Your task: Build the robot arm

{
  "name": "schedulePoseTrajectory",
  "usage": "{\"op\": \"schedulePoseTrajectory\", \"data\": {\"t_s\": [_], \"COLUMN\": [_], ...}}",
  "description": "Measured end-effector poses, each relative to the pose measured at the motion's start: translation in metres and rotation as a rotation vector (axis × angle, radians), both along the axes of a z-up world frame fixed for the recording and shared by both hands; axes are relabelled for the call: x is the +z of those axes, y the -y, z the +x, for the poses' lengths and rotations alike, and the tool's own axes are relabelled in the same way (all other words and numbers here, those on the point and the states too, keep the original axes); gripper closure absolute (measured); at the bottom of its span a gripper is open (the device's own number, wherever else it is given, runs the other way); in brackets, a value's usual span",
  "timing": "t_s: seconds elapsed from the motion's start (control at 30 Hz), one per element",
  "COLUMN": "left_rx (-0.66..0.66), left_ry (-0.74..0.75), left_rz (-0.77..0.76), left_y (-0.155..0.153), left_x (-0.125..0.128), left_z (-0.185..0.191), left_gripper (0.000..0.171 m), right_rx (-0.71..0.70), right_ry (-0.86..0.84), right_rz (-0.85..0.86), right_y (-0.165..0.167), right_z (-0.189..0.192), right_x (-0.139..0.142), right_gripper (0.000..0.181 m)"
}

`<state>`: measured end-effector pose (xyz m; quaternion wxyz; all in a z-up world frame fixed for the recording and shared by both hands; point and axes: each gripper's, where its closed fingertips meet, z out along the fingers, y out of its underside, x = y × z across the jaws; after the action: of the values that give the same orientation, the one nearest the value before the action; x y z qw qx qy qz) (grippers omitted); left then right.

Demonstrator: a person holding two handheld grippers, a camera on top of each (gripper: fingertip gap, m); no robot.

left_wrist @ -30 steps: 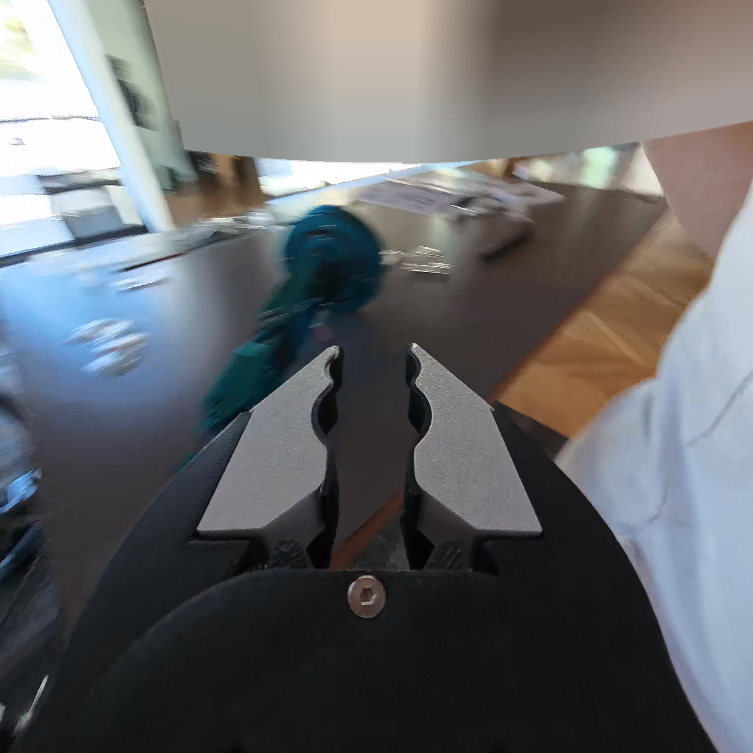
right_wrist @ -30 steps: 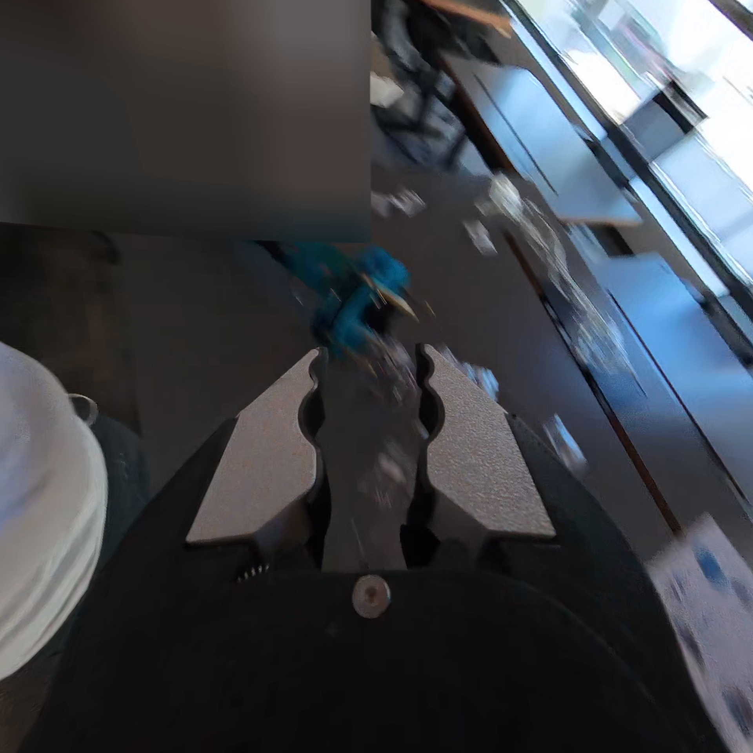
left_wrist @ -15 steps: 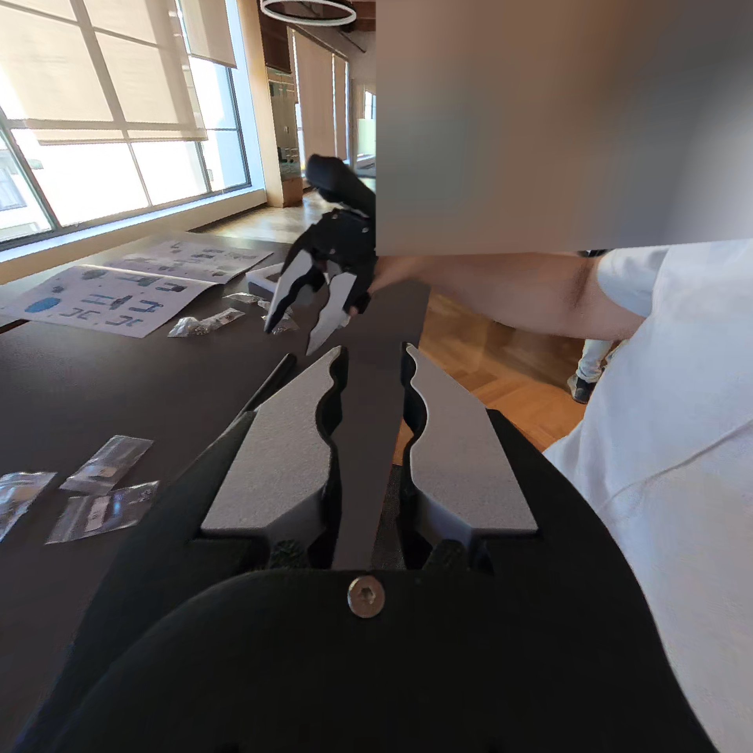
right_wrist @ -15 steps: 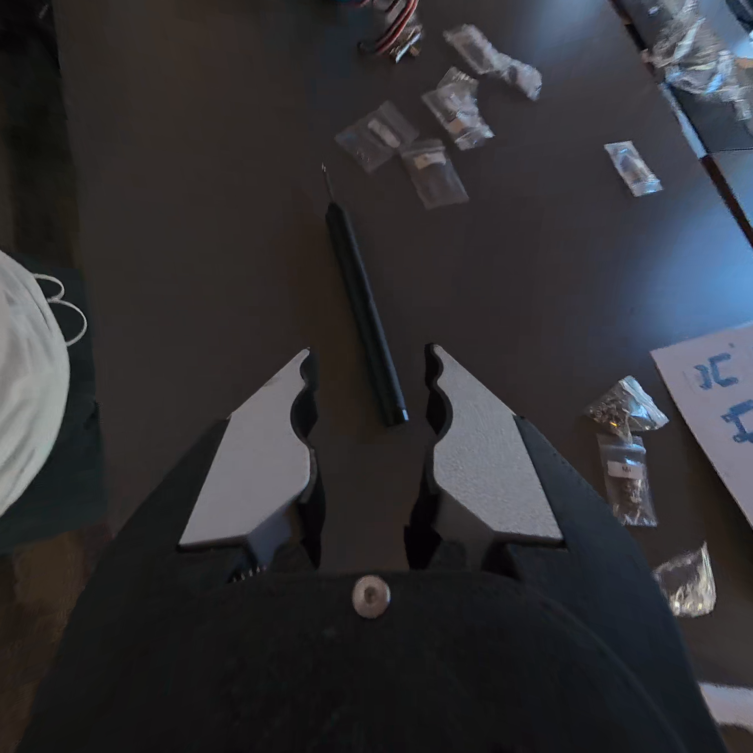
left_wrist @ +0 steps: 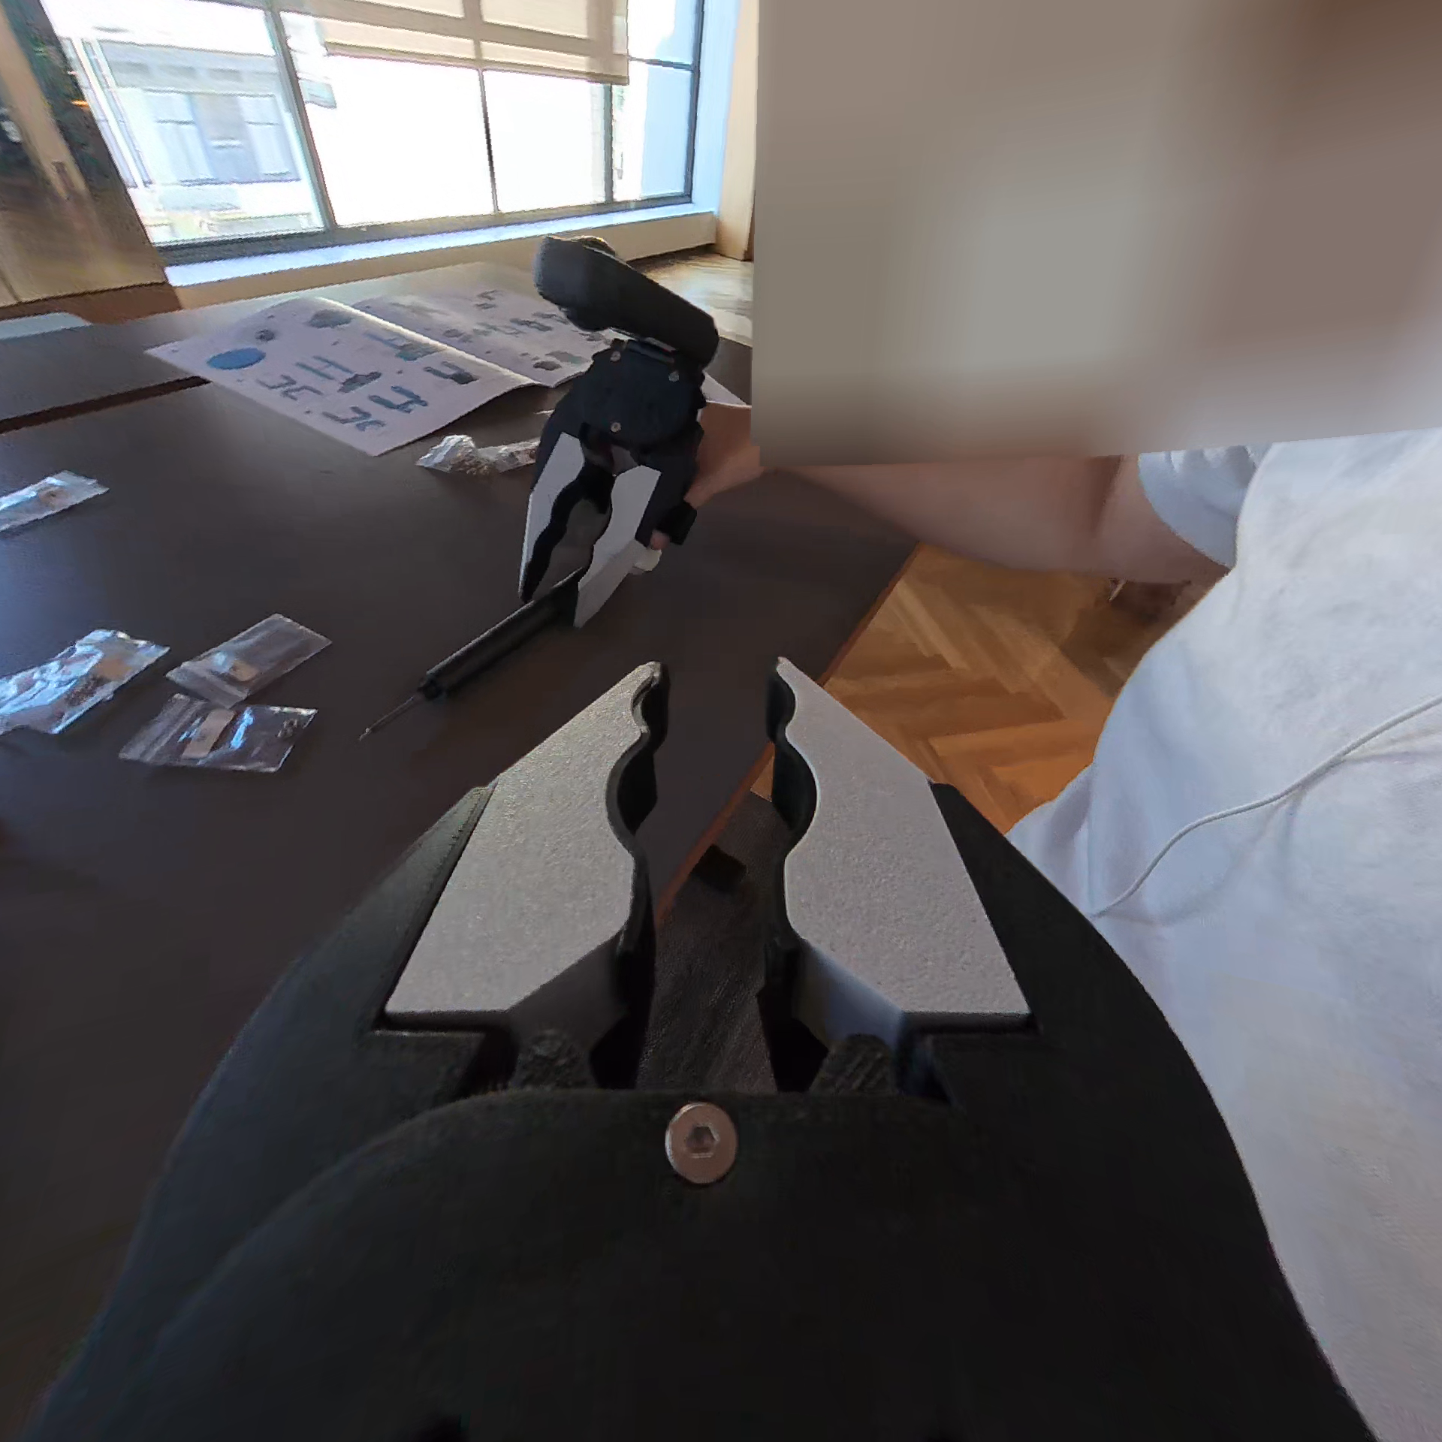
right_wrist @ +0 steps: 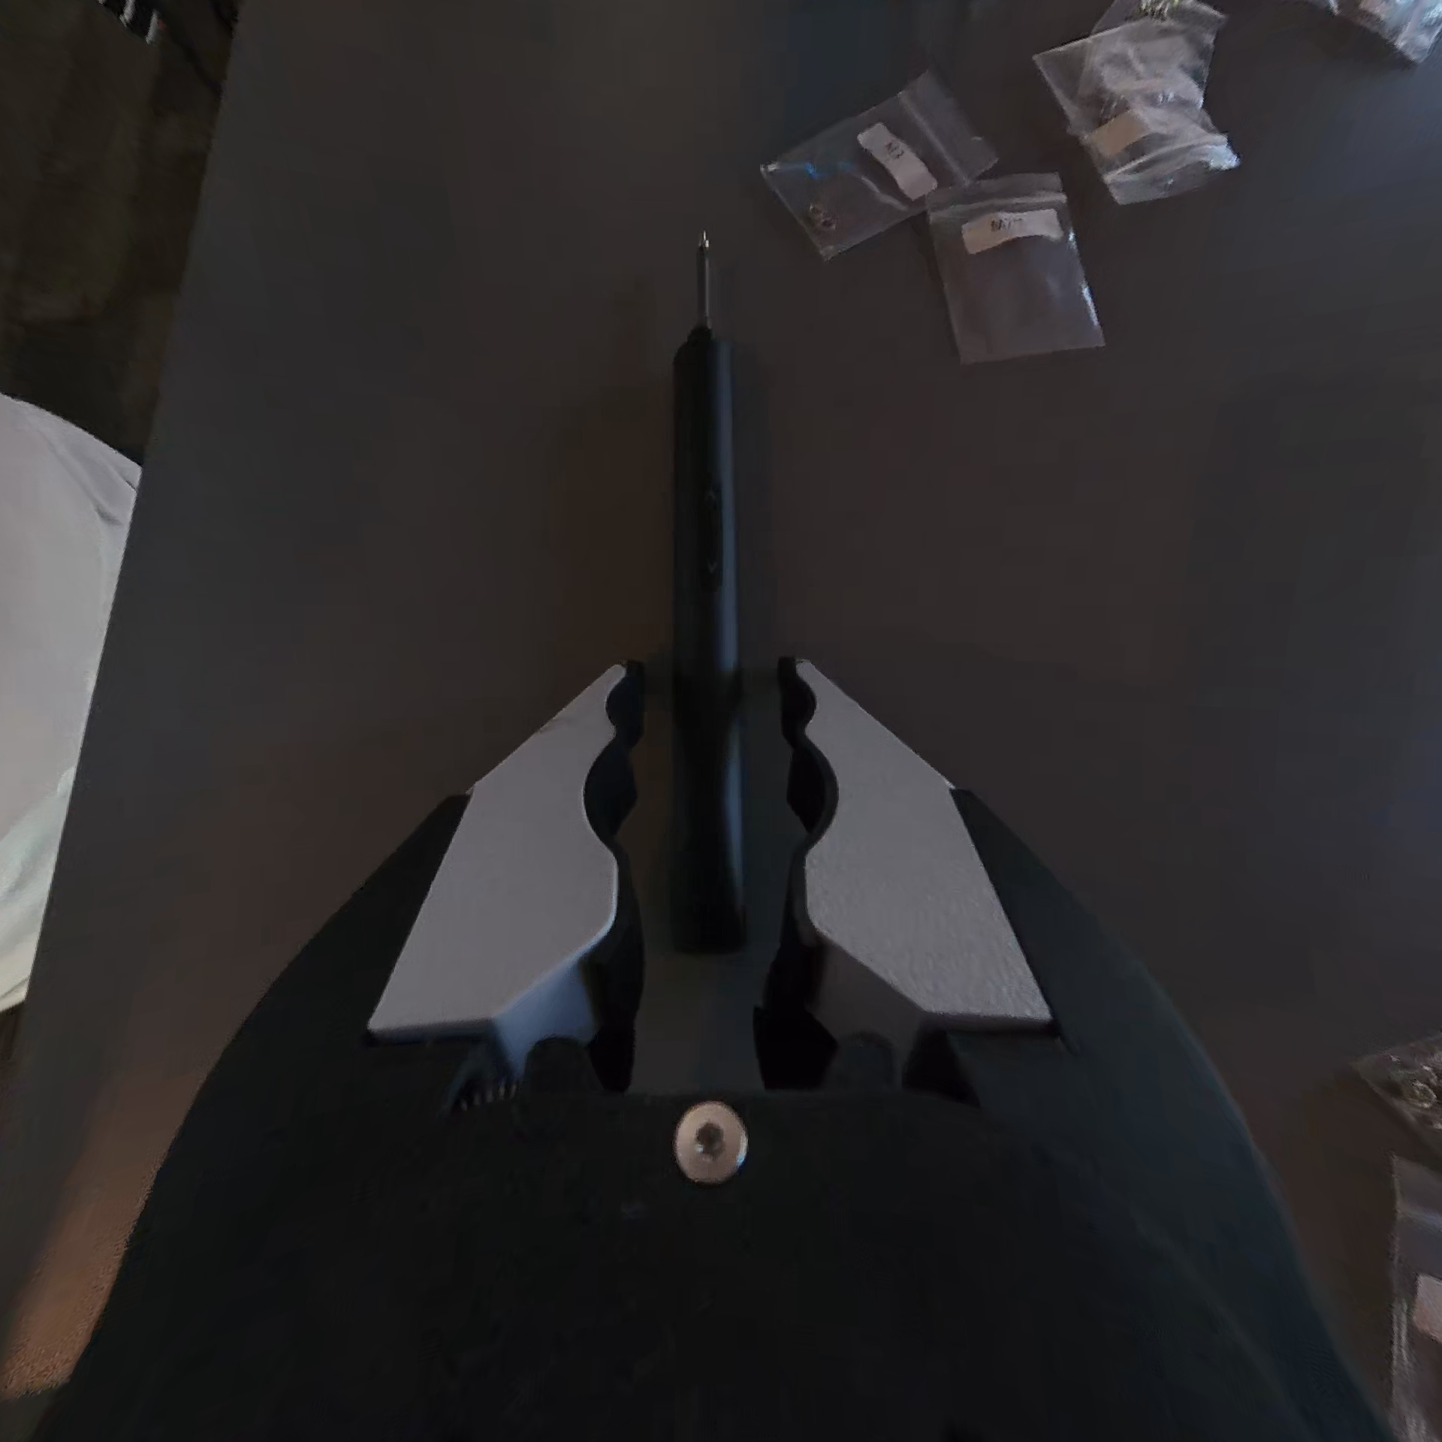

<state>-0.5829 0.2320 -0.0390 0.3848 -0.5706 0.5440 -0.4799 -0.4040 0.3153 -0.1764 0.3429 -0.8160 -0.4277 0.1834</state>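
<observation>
The right gripper (right_wrist: 710,671) straddles the screwdriver (right_wrist: 705,624) at frame centre, jaws open, lined up along it. The left gripper (left_wrist: 716,679) hovers over the bench (left_wrist: 234,858) edge, jaws apart, empty.

The left gripper (left_wrist: 718,687) hangs above the near edge of the dark bench (left_wrist: 234,546), its jaws apart with nothing between them. Farther off, the right gripper (left_wrist: 558,597) points down with its jaws set around the rear end of a black screwdriver (left_wrist: 488,651) lying on the bench. Small clear bags (left_wrist: 218,729) lie just left of the tool's tip, and printed sheets (left_wrist: 374,367) lie near the window.
</observation>
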Motion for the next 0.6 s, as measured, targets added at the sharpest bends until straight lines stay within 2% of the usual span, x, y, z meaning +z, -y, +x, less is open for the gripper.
{"op": "schedulePoseTrajectory", "data": {"t_s": [0.1,0.3,0.53,0.6], "left_rx": [0.041,0.080,0.156,0.171], "left_ry": [0.009,-0.008,-0.056,-0.074], "left_rz": [-0.007,-0.005,0.026,0.075], "left_y": [-0.003,-0.011,-0.028,-0.039], "left_x": [-0.003,-0.011,-0.024,-0.028], "left_z": [-0.004,-0.013,-0.034,-0.040], "left_gripper": [0.149,0.149,0.148,0.148], "right_rx": [0.012,0.001,-0.005,0.014], "right_ry": [-0.003,0.052,0.160,0.177], "right_rz": [0.012,0.089,0.280,0.295], "right_y": [0.002,0.004,0.000,0.000], "right_z": [0.000,-0.002,-0.022,-0.032], "right_x": [0.001,0.002,0.026,0.030], "right_gripper": [0.163,0.164,0.164,0.164]}}
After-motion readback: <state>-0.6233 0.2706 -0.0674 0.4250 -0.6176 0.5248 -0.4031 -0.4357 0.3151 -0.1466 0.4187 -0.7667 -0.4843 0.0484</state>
